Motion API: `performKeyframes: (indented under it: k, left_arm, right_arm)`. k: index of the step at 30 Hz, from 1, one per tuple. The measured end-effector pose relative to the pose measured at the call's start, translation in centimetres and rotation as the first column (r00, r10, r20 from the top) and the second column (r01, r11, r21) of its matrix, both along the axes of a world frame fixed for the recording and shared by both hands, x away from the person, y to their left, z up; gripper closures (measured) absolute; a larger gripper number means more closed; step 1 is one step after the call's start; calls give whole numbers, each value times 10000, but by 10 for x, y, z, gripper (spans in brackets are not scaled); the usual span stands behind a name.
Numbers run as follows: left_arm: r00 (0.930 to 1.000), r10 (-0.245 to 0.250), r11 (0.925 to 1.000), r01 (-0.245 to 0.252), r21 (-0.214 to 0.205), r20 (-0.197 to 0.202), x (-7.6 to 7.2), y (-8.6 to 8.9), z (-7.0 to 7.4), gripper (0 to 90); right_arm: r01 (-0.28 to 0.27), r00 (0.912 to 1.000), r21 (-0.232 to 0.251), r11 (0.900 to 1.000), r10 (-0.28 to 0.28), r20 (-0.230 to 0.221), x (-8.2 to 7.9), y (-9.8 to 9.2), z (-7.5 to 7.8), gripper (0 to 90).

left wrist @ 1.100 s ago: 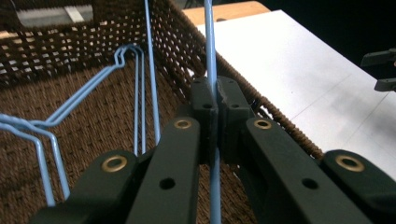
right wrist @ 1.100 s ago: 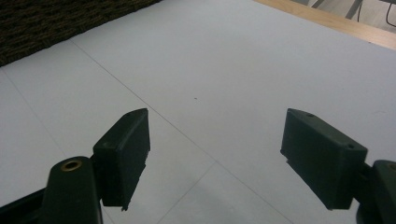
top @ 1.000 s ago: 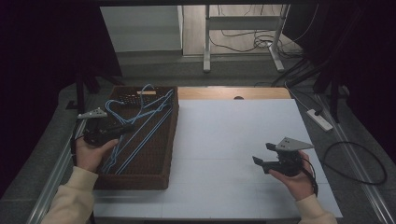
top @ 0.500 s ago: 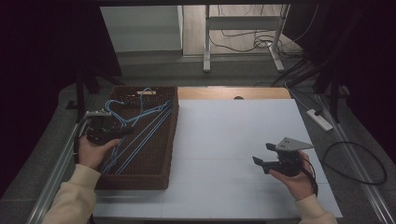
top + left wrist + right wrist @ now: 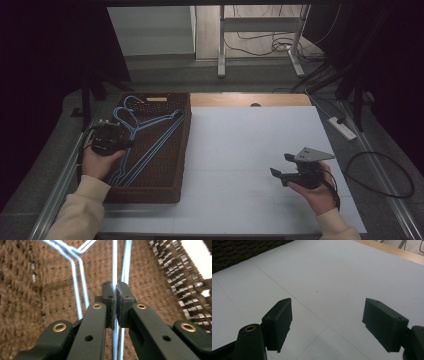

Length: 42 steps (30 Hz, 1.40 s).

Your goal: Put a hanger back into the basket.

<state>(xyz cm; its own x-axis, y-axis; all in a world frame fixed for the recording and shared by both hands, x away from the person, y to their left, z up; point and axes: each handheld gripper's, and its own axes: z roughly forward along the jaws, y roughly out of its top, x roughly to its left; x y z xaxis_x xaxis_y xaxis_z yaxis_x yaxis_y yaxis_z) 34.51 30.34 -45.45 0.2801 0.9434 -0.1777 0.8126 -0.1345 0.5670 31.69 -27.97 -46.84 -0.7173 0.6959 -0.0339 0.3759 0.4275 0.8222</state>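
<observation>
Blue wire hangers (image 5: 145,145) lie flat in the brown woven basket (image 5: 176,192), hooks at its far end, long bars slanting toward its near left corner. Left gripper (image 5: 115,293) pinches 1 wire. Right gripper (image 5: 327,323) hangs wide open over the white table (image 5: 240,145).

No text, brand, number or sign can be read anywhere; the pale tag (image 5: 157,99) on the far wall of the woven basket (image 5: 180,150) is too small and blurred to make out; the gripper bodies, the white table and the power strip carry no legible marking.
</observation>
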Motion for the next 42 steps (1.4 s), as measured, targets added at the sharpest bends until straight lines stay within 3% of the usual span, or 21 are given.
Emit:
performKeyframes:
  k: [4,12,17,18,22,24,26,28,29,33,34,35,37,38,42]
  left_arm:
    - [9996,130,9994,-122,315,-232,3,0,-3,858]
    - [9995,250,9977,-236,634,-218,5,-1,-4,813]
    - [9969,-183,9995,162,282,770,-4,-3,8,681]
    - [9921,-308,9995,308,15,1218,-9,-5,14,639]
    - [9846,-473,9977,548,-402,1680,-15,-8,23,541]
    - [9764,-563,9949,723,-700,2083,-23,-11,32,513]
    - [9738,-599,9933,800,-838,2192,-25,-12,35,490]
    - [9660,-576,9911,857,-1019,2520,-32,-15,41,477]
    - [9580,-543,9896,892,-1128,2815,-37,-18,45,475]
    - [9467,-927,9820,1382,-1291,3086,-48,-26,51,447]
    - [9467,-927,9820,1382,-1291,3086,-48,-26,51,440]
    - [9383,-1128,9748,1682,-1462,3269,-54,-31,52,432]
    - [9298,-1322,9679,1958,-1576,3436,-61,-36,52,424]
    - [9298,-1322,9679,1958,-1576,3436,-61,-36,52,417]
    - [9067,-1708,9537,2505,-1664,3857,-77,-51,46,411]
  right_arm:
    - [3,10000,-11,10000,-3,-19,0,0,0,244]
    - [4,10000,-5,10000,-4,-54,1,-1,-1,243]
    - [48,9999,65,10000,-47,-122,2,-2,-2,243]
    - [61,9999,79,10000,-59,-154,2,-3,-3,243]
    - [79,9998,119,9999,-76,-200,3,-4,-4,243]
    - [59,9998,156,9999,-56,-214,4,-4,-4,243]
    - [49,9998,157,9999,-46,-204,4,-5,-4,243]
    - [55,9998,181,9998,-52,-181,5,-6,-4,243]
    - [48,9998,217,9998,-44,-190,5,-6,-4,243]
    - [19,9998,194,9998,-16,-176,5,-6,-4,243]
    - [19,9999,160,9999,-16,-158,4,-6,-4,243]
    - [18,9999,158,9999,-16,-132,4,-6,-3,243]
    - [15,9999,189,9998,-12,-113,3,-6,-3,243]
    - [15,9999,189,9998,-12,-113,3,-6,-3,243]
    - [19,9999,134,9999,-17,-116,1,-4,-3,243]
